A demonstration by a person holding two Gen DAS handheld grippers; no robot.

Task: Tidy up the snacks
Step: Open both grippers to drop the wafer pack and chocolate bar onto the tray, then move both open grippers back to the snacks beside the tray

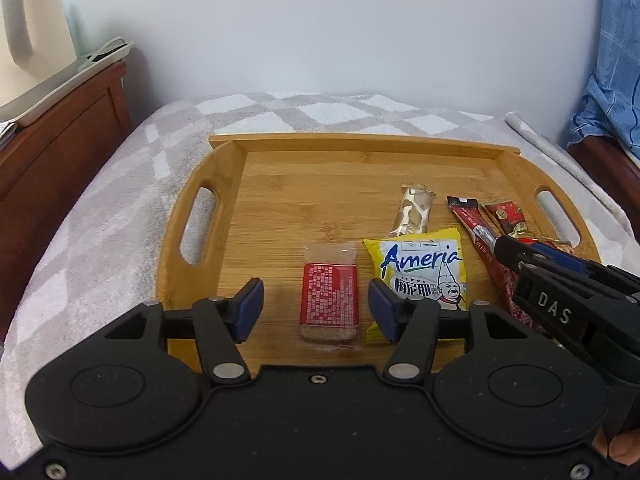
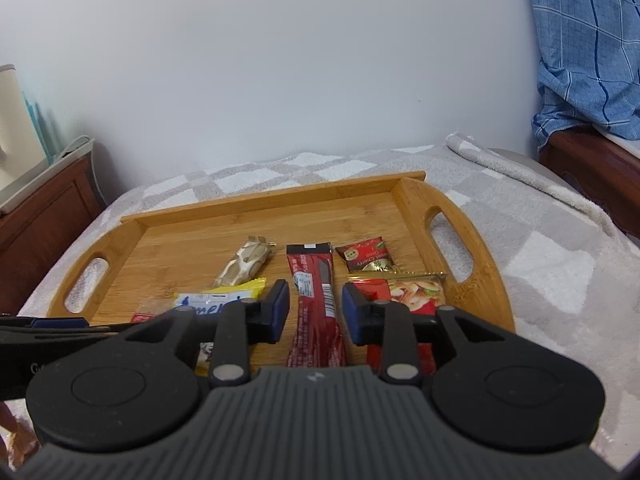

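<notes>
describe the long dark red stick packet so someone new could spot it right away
Find the wooden tray on the checked blanket. The dark red stick packet lies lengthwise between the right gripper's open jaws. It is the only long narrow snack, with a black top edge and barcode.

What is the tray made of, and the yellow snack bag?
The tray looks like bamboo or light wood with a smooth finish: fine straight grain shows. The yellow snack bag seems to be thin printed plastic film, slightly shiny, with crimped zigzag edges.
</notes>
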